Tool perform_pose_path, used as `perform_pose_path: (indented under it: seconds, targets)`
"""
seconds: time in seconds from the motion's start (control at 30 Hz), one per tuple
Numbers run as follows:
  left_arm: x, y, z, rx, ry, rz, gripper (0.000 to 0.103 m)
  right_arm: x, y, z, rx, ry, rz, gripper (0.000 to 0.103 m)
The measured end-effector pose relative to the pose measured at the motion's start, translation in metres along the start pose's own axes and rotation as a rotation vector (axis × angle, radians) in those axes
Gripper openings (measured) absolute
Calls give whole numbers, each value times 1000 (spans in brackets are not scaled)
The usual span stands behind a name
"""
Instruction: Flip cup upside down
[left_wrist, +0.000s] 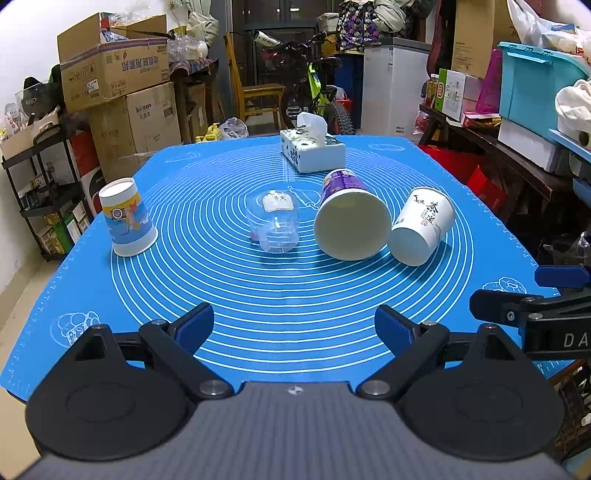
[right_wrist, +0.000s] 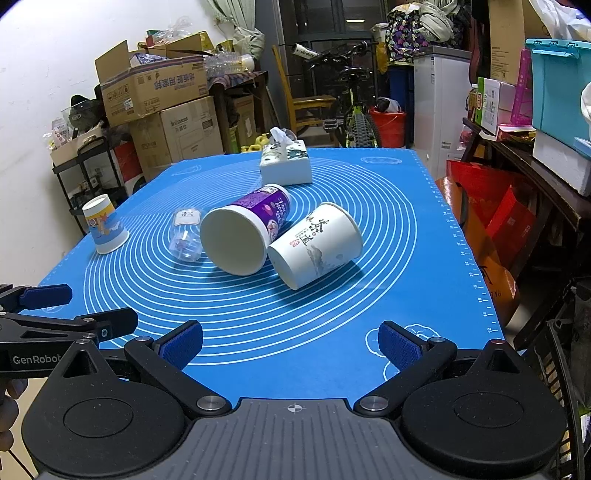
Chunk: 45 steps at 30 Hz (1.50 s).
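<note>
**Both tools wait, cups not yet gripped**

Over the near edge of the blue ringed mat (left_wrist: 280, 295) on the bench, the left tool (left_wrist: 294, 329) and right tool (right_wrist: 290, 343) hover with jaws spread wide, holding nothing. Mid-mat, three cups lie on their sides: a clear plastic cup (left_wrist: 275, 225), a purple-printed paper cup (right_wrist: 245, 229) with its mouth toward us, and a white paper cup with black calligraphy (right_wrist: 317, 245) just beside it. A blue cartoon paper cup (left_wrist: 127, 218) already stands mouth-down at the left. Behind sits a white tissue box (left_wrist: 314, 149).

This looks like the approach step. Next, a tool must reach forward, close around one lying cup's wall, then tip it rim-down.
</note>
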<state>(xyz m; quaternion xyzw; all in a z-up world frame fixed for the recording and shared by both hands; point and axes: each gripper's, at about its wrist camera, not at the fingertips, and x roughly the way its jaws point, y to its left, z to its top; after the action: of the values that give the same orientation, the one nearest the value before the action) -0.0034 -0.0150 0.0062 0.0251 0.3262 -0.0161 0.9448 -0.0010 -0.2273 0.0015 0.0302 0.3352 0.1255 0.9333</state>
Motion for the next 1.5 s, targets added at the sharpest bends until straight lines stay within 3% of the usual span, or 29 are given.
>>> perform_pose_path:
  seconds: [1.17, 1.5]
  targets:
    - [-1, -1, 0, 6, -2, 0, 93, -1, 0, 0, 1, 1, 3, 100]
    - [17, 20, 20, -89, 7, 33, 93, 4, -6, 15, 6, -29, 5, 100]
